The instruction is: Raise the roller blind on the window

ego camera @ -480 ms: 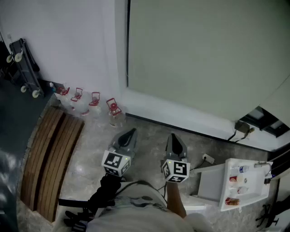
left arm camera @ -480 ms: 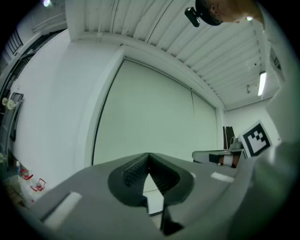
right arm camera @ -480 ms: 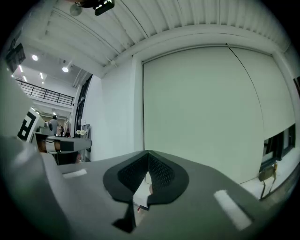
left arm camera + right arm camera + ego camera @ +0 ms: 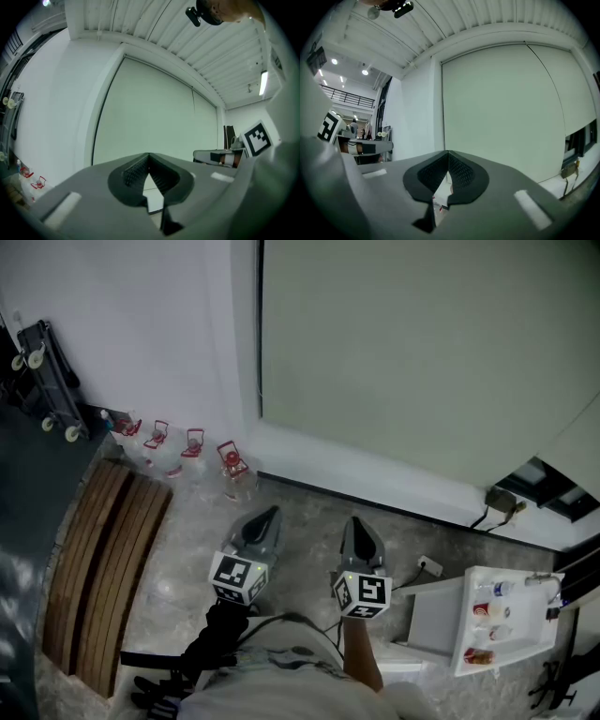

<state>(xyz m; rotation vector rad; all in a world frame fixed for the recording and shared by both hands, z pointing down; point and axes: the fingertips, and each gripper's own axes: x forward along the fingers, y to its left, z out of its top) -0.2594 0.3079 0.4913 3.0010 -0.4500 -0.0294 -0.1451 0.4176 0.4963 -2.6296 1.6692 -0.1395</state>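
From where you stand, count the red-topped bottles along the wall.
4, in a row at the wall's foot: leftmost bottle, second, third, rightmost by the window. Others may be hidden.

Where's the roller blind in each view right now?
Head view: roller blind fills the upper right.
Left gripper view: roller blind fills the centre.
Right gripper view: roller blind spans centre and right.
Shared landmark: dark frame edge along the blind's left side.

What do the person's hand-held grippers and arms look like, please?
The left hand-held gripper and right hand-held gripper are grey and tapered, with black ribbed pads and a cube of black-and-white square markers each. A black glove is worn on the left.
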